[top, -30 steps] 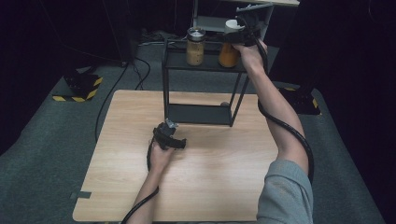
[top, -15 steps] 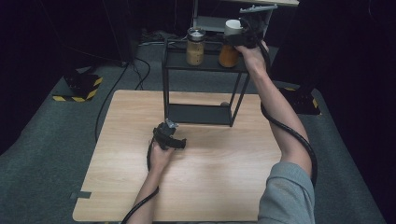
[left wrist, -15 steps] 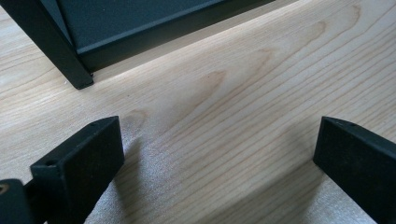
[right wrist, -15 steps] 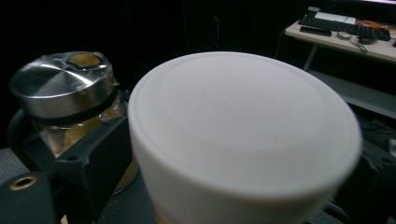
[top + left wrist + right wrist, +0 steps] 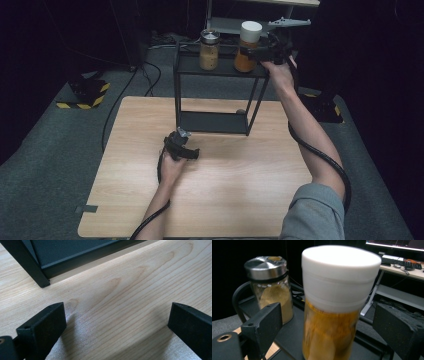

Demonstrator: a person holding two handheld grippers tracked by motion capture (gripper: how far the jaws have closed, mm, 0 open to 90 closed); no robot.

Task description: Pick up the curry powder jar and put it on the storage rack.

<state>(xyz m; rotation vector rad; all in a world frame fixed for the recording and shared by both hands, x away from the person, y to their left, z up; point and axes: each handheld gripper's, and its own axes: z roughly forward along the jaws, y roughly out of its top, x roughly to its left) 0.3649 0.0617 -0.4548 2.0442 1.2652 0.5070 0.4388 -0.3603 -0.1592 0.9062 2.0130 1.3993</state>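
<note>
Jaws of the right gripper (image 5: 327, 322) have just been opening and now stand spread, one on each side of the white-capped jar (image 5: 337, 302), with clear gaps to the glass; nothing is pinched. A second ago, in the high view, that gripper sat higher and further back behind the jar on the rack's (image 5: 220, 67) top shelf; now it has come down level with the jar's body. The steel-lidded jar (image 5: 270, 287) stands just beyond the gripper's left jaw, apart from the first. I judge this the approach before a grasp: closing here should catch the jar below its cap. The left gripper (image 5: 115, 325) rests low over the table (image 5: 130, 290), jaws wide, holding nothing, near the rack's foot.
</note>
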